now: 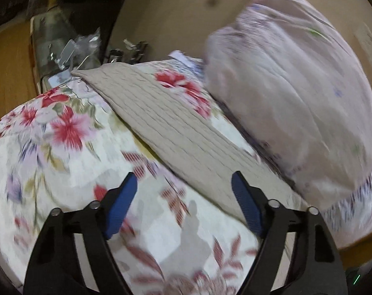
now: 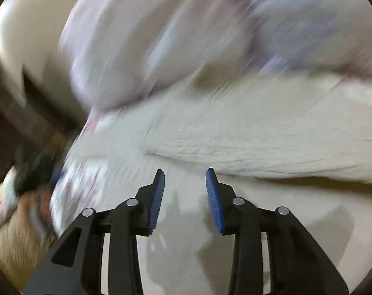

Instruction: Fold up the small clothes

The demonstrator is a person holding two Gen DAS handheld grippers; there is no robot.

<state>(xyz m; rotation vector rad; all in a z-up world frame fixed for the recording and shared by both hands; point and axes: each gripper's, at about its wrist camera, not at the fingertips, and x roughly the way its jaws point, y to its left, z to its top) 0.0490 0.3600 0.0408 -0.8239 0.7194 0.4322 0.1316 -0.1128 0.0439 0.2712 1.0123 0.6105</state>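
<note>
**Both grippers empty above the ribbed beige garment**

Hovering over a bed, the left gripper (image 1: 184, 184) has its blue-padded fingers (image 1: 122, 209) spread wide with nothing between them. Just ahead of it and toward its right finger lies the ribbed beige garment (image 1: 161, 123), the likely piece to fold. It rests flat on the floral bedspread (image 1: 50, 147), and its long axis runs diagonally, from a far corner up and to the left down toward the right finger of this gripper. The near end of the cloth sits just beside that finger, so a short move forward and to the right would put the pads over its edge.

The right gripper (image 2: 185, 175) is also parted, less widely, and holds nothing. Its view is heavily smeared, but a ribbed pale fold of what appears to be the same garment (image 2: 259, 147) runs across the frame just beyond the fingertips, lying roughly crosswise to the fingers. Judged from both views, each gripper is near an edge of the cloth; which is nearer cannot be told for certain.

A pale lilac pillow (image 1: 296, 98) lies against the far right side of the garment in the left view and may overlap its edge there; it could hinder lifting that side. Beyond the garment's far corner sits a cluster of clear plastic and metal items (image 1: 72, 46), well clear of the grippers. A blurred furry tan shape (image 2: 16, 241) shows at the lower left of the right view; what it is cannot be told.
</note>
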